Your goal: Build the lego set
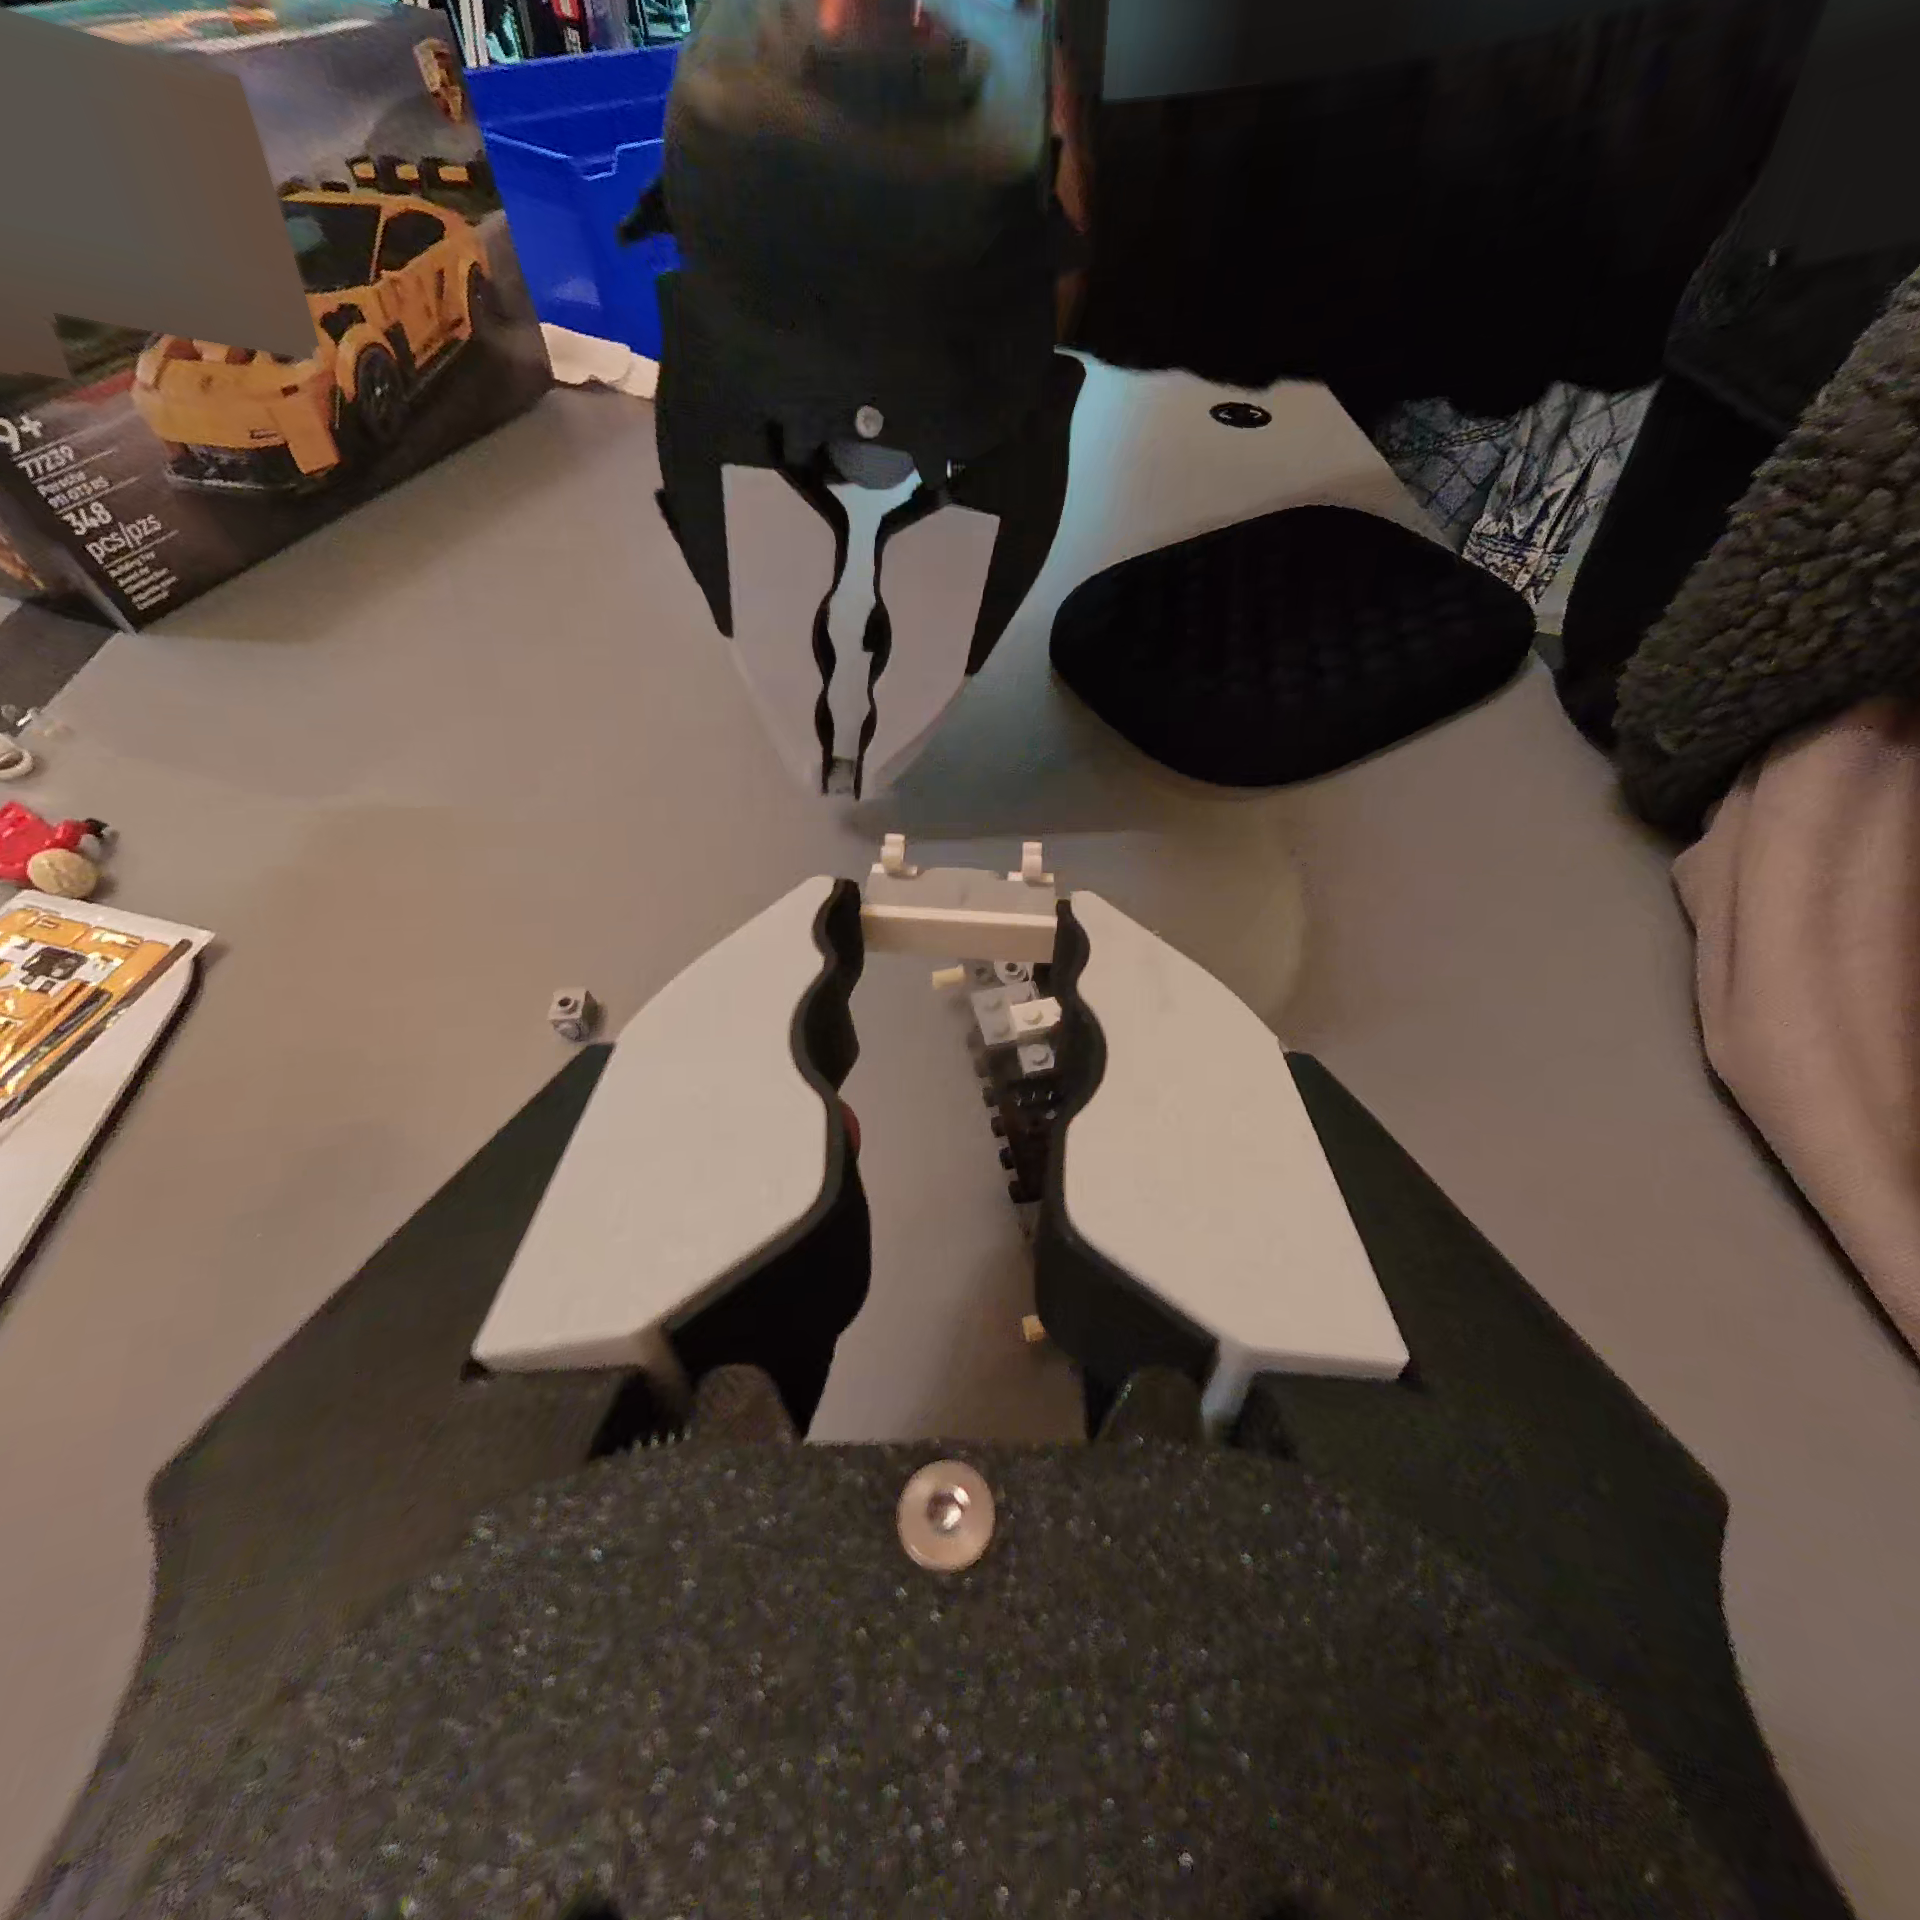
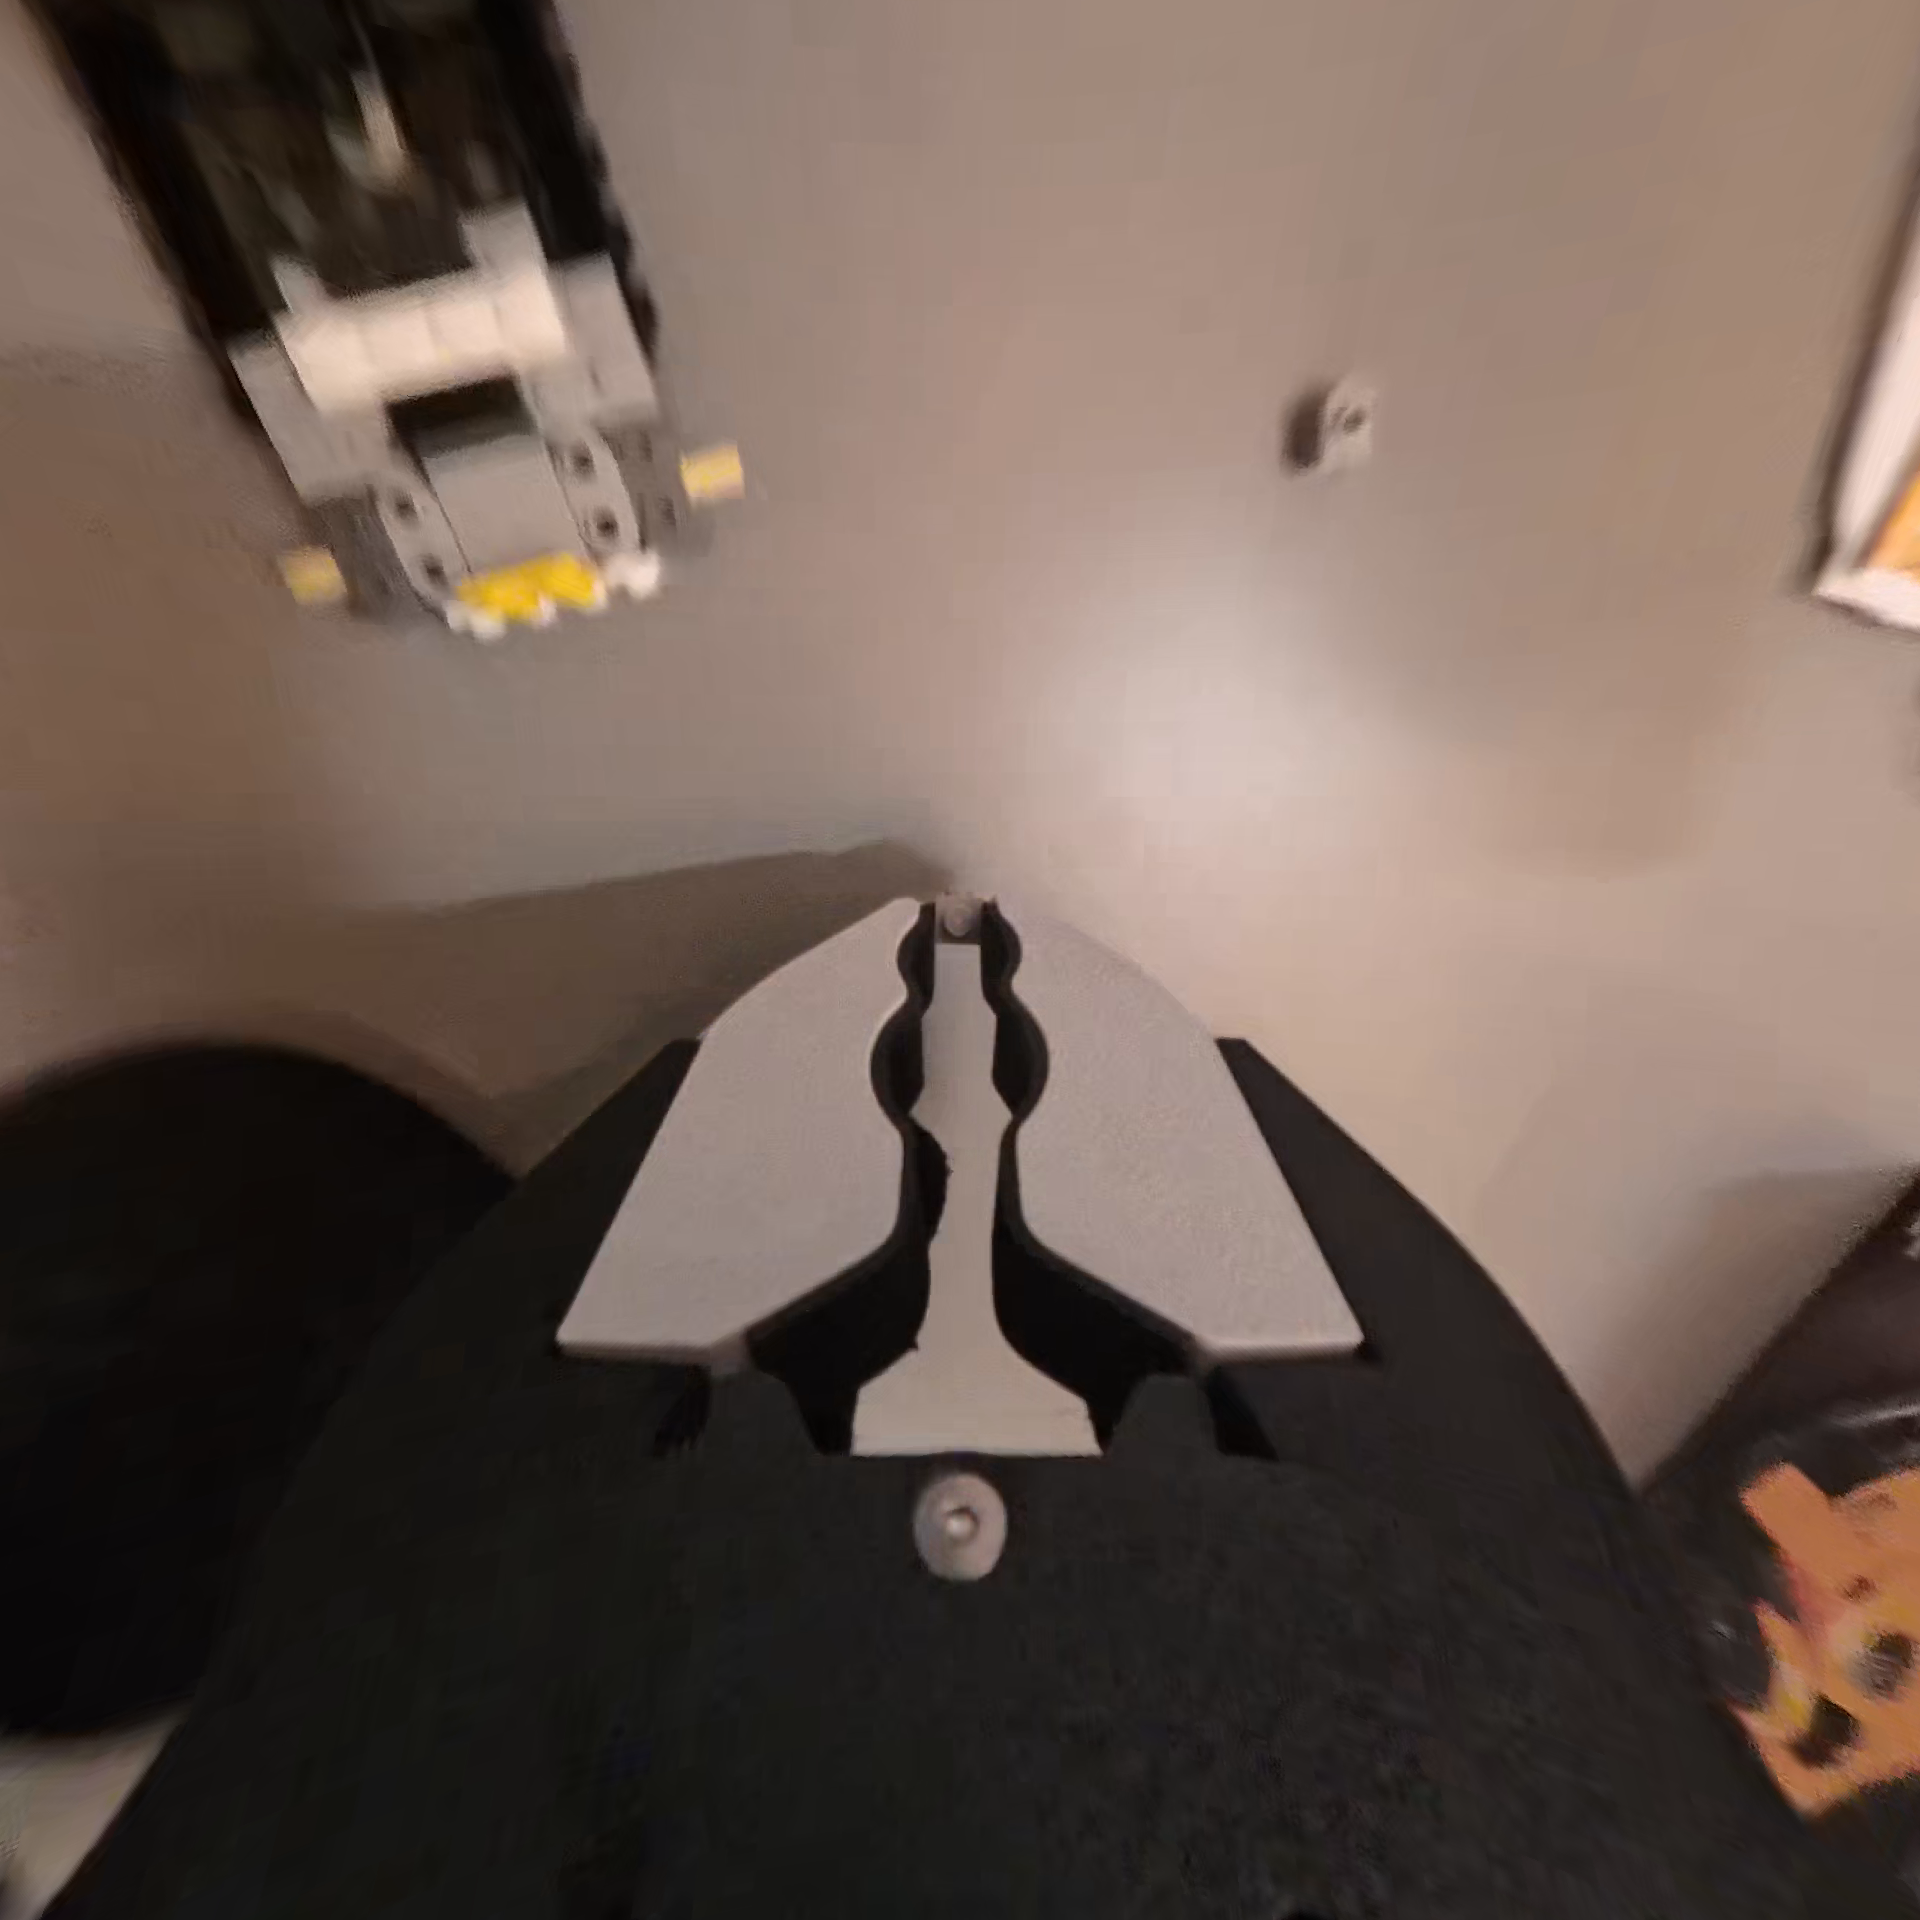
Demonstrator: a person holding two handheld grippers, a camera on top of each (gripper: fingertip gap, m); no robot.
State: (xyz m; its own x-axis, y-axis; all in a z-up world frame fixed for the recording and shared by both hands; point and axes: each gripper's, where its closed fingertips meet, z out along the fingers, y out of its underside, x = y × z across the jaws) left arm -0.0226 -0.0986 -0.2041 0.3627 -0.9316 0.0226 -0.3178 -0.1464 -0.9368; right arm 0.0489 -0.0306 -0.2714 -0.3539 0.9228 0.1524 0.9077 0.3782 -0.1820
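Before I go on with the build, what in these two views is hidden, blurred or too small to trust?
- Left wrist view: the lego assembly is mostly hidden between the left gripper.
- Both views: the small piece in the right gripper is too tiny to identify.
- Right wrist view: motion blur smears the assembly and the loose grey piece.
- Left wrist view: the instruction booklet is cut off by the left edge.

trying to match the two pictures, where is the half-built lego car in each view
Left wrist view: half-built lego car at centre, clamped between the left gripper.
Right wrist view: the car at upper left, blurred.
Shared landmark: loose grey brick lying alone on the table.
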